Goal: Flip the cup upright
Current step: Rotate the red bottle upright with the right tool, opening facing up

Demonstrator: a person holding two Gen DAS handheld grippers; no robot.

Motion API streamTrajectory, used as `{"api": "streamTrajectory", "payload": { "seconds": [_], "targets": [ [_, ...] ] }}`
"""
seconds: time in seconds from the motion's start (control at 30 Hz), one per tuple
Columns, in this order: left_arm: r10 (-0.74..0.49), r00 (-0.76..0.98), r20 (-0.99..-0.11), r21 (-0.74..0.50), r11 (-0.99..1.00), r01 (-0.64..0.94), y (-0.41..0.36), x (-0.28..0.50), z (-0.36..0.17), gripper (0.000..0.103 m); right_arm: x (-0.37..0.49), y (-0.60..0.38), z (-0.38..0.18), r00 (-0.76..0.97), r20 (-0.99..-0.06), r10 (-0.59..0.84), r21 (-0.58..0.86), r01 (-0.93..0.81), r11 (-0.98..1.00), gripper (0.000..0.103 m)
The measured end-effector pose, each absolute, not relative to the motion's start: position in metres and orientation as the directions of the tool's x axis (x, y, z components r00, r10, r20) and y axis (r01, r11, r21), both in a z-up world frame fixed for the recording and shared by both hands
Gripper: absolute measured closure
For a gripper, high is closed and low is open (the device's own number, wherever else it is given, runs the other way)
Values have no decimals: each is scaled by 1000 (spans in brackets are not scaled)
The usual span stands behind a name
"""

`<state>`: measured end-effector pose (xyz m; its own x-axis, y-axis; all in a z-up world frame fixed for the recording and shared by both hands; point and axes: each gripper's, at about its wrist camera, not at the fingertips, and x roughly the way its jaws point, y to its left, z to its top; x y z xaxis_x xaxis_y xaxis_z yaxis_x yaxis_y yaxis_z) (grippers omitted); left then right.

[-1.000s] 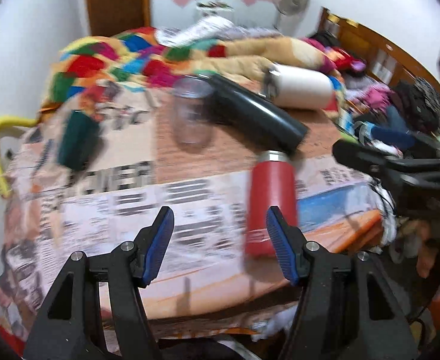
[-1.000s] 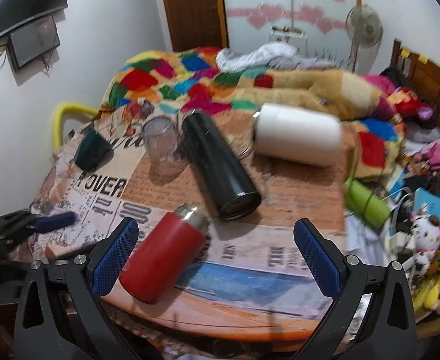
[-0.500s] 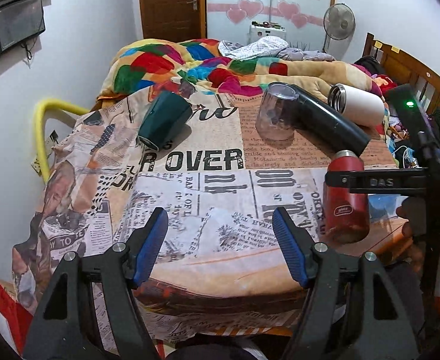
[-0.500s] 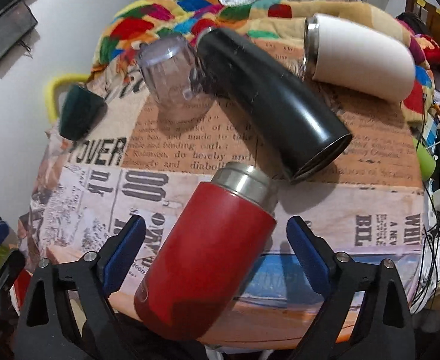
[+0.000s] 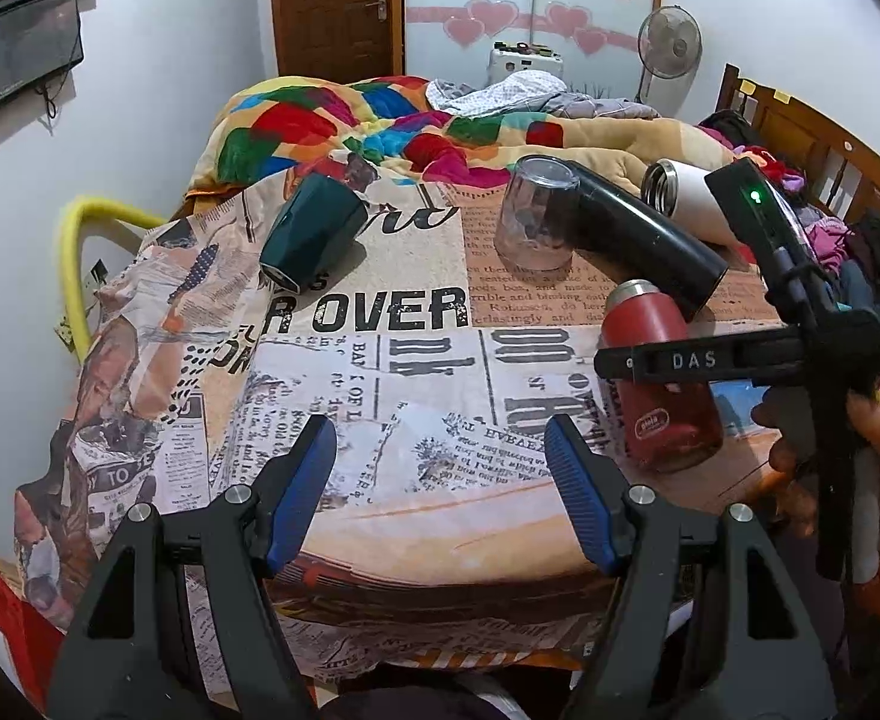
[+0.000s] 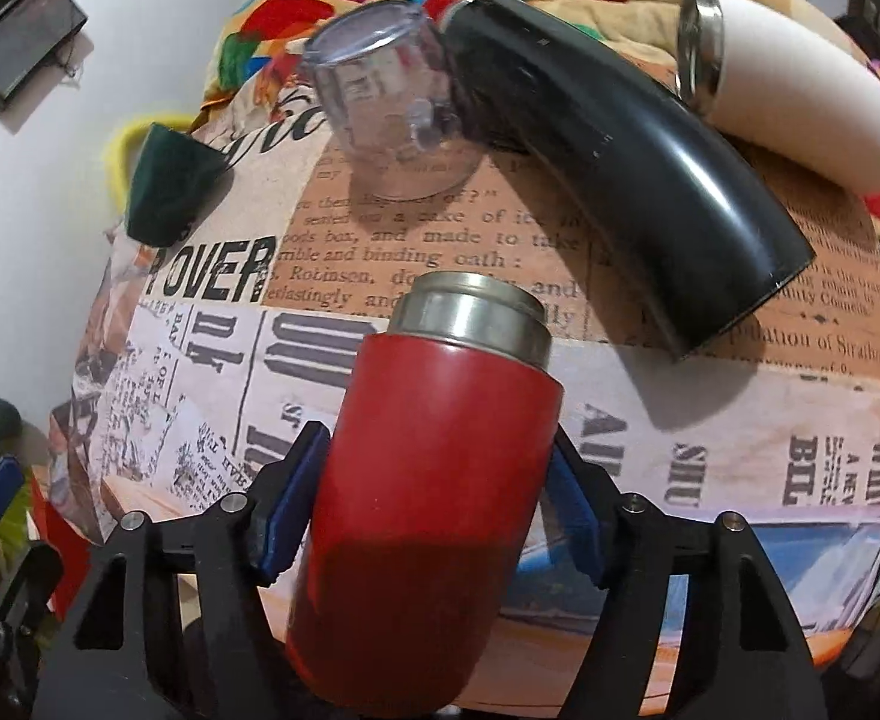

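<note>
Red and smooth, the flask (image 6: pixel 434 480) lies on its side near the front edge of the surface (image 5: pixel 416 360), its steel neck pointing away toward the far end, and the right tool (image 6: pixel 434 504) has its 2 blue pads on either side of the body, touching or very nearly so, low on the red part rather than at the middle. That low hold is the main worry: if the tool tips the flask up from here, the neck end may swing and the glossy wall could slide through the pads, dropping it back onto the cloth or off the near edge. A black flask (image 6: pixel 620 138) lies just beyond and to the right, its open mouth close to the steel neck, so a wide arc during the lift might knock it; it leans against a clear cup (image 6: pixel 392 114) standing mouth down, and a white flask (image 6: pixel 800 102) lies behind, so 1 bump could set several rolling. The cloth is soft and creased, which may leave the flask wobbling once stood up. The left tool (image 5: pixel 440 480) hangs spread and empty over the near edge, well apart from a green cup (image 5: pixel 308 234) lying on its side at the far left.
</note>
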<state>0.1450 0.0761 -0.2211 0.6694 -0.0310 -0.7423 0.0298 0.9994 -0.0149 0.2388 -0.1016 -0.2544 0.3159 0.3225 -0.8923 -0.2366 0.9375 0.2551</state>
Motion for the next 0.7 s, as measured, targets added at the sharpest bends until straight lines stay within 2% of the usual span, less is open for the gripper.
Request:
{"api": "streamTrajectory", "payload": {
  "seconds": [0.17, 0.53, 0.7],
  "targets": [
    [-32, 674, -738, -19, 999, 27, 75, 145, -216, 32, 230, -102, -237, 371, -866, 336, 242, -277, 930, 42],
    [-44, 676, -735, -27, 999, 36, 66, 153, -209, 32, 219, -103, -194, 502, -797, 336, 168, -351, 921, 44],
    [-51, 673, -738, -41, 999, 31, 64, 158, -207, 27, 217, -96, -177, 564, -765, 310, 98, -374, 922, 44]
  ]
}}
